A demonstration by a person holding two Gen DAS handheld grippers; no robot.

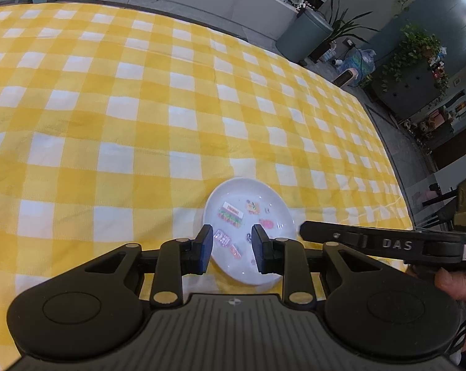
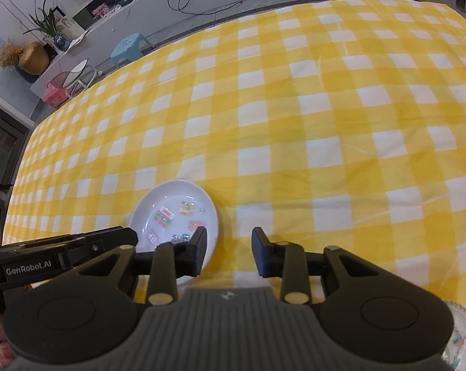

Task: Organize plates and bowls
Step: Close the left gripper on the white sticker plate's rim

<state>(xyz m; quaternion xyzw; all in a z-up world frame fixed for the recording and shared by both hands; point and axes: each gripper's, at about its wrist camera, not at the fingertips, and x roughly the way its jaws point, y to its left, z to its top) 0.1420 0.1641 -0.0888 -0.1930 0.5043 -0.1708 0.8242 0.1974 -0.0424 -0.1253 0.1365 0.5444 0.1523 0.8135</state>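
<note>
A small white plate with colourful printed pictures point(image 1: 248, 216) lies on the yellow checked tablecloth point(image 1: 140, 117) near the front edge. My left gripper point(image 1: 230, 249) is open and hovers over the plate's near part, holding nothing. In the right wrist view the same plate point(image 2: 174, 207) lies to the left. My right gripper point(image 2: 229, 252) is open and empty, its left finger point(image 2: 198, 247) over the plate's right rim. The right gripper's body reaches in from the right in the left wrist view point(image 1: 387, 244).
A clear glass dish with a beaded rim point(image 2: 463, 337) shows at the bottom right corner of the right wrist view. The checked tablecloth point(image 2: 294, 108) stretches far ahead. A blue stool point(image 2: 129, 46), shelves and plants stand beyond the table's far edge.
</note>
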